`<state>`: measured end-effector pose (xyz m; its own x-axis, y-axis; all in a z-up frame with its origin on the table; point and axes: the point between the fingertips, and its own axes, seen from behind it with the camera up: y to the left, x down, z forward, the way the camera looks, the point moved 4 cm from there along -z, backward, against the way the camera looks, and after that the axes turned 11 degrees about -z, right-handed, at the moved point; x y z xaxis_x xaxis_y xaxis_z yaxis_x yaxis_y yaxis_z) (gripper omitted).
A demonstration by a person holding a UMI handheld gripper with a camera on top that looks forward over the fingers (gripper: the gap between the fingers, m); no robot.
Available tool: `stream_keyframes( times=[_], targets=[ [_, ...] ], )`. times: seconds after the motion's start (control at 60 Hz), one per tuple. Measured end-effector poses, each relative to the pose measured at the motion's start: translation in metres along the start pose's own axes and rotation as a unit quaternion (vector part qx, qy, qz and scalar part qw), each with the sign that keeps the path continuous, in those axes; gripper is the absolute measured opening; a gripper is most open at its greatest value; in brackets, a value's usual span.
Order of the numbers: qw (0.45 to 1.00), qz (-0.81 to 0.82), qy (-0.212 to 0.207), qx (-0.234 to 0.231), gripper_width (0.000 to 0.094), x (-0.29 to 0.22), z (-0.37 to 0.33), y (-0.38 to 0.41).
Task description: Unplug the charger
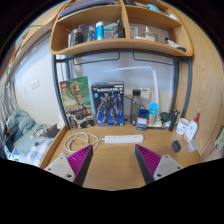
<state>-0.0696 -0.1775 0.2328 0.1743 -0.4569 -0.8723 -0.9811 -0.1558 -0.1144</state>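
A white power strip lies flat on the wooden desk, well ahead of my fingers. A white cable coils off its left end toward the desk's left side. I cannot make out a charger plugged into the strip at this distance. My gripper hovers over the bare desk nearer than the strip. It is open, its purple pads spread wide with nothing between them.
Two boxed toy sets stand against the back wall. Small bottles and white items sit at the desk's right. A wooden shelf with bottles hangs above. A bed with bedding lies left.
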Motion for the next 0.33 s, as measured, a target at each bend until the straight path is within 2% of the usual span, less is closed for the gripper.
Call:
stream_keyframes(
  times=[0.333],
  targets=[
    [1.0,0.006,0.003,0.002,0.0854,-0.007,0.002,-0.015]
  ],
)
